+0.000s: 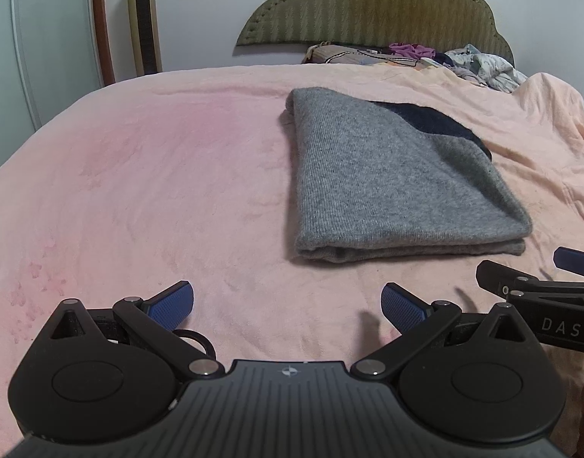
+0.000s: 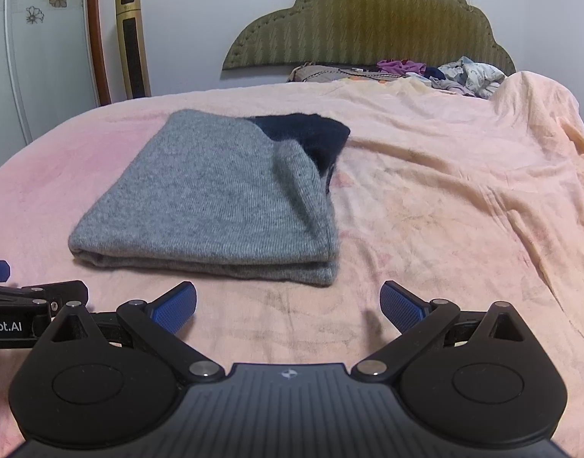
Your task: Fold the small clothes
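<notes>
Your fuzzy pink blanket (image 1: 139, 191) fills both views, and the folded grey knit sweater (image 1: 387, 179) lies right of centre in the left wrist view, its long axis running from near to far, navy part farthest. Your left gripper (image 1: 287, 307) and right gripper (image 2: 288, 307) both sit spread wide, holding nothing, short of its near folded edge.

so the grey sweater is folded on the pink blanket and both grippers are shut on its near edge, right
Not quite. The grey sweater is folded on the pink blanket, but neither gripper holds it. The left gripper and the right gripper are both open, short of the near edge, with bare blanket between their fingers. Each wrist view shows this for its own gripper.
</notes>
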`<state>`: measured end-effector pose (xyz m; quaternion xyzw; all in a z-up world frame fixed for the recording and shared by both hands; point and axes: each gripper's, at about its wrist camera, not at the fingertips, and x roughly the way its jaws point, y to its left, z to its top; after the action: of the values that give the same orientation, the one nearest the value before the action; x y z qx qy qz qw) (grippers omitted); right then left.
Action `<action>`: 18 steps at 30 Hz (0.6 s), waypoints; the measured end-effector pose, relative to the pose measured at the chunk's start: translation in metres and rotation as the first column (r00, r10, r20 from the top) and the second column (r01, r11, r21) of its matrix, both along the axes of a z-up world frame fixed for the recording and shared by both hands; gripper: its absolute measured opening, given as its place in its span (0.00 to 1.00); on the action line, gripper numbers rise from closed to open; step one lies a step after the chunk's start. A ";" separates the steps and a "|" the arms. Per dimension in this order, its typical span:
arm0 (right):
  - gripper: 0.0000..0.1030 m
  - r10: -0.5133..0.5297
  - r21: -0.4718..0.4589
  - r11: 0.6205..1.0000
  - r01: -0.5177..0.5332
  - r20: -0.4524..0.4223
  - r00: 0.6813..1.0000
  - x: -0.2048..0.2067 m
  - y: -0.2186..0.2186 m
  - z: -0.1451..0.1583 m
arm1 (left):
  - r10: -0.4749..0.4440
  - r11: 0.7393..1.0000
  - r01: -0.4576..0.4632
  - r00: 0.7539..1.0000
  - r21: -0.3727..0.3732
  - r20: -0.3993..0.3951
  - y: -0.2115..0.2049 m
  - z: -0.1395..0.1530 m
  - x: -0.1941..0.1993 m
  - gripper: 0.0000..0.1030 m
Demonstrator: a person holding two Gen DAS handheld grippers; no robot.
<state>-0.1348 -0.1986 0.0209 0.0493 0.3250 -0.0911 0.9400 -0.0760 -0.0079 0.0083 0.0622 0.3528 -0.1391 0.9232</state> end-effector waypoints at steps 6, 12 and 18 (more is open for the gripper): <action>1.00 0.015 -0.004 1.000 -0.015 0.011 1.000 -0.001 0.003 0.006 | 0.014 1.000 -0.014 1.000 -0.005 -0.005 0.003 0.003 0.001 1.00; 1.00 0.020 -0.016 1.000 -0.020 0.016 1.000 -0.002 0.006 0.008 | 0.033 0.999 -0.033 0.999 -0.004 -0.016 0.005 0.004 0.002 1.00; 1.00 0.016 -0.011 1.000 -0.016 0.013 1.000 -0.002 0.005 0.008 | 0.046 0.999 -0.046 0.999 0.014 -0.013 0.005 0.003 0.002 1.00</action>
<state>-0.1366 -0.1932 0.0286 0.0423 0.3187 -0.0848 0.9431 -0.0739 -0.0032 0.0113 0.0593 0.3612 -0.1158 0.9233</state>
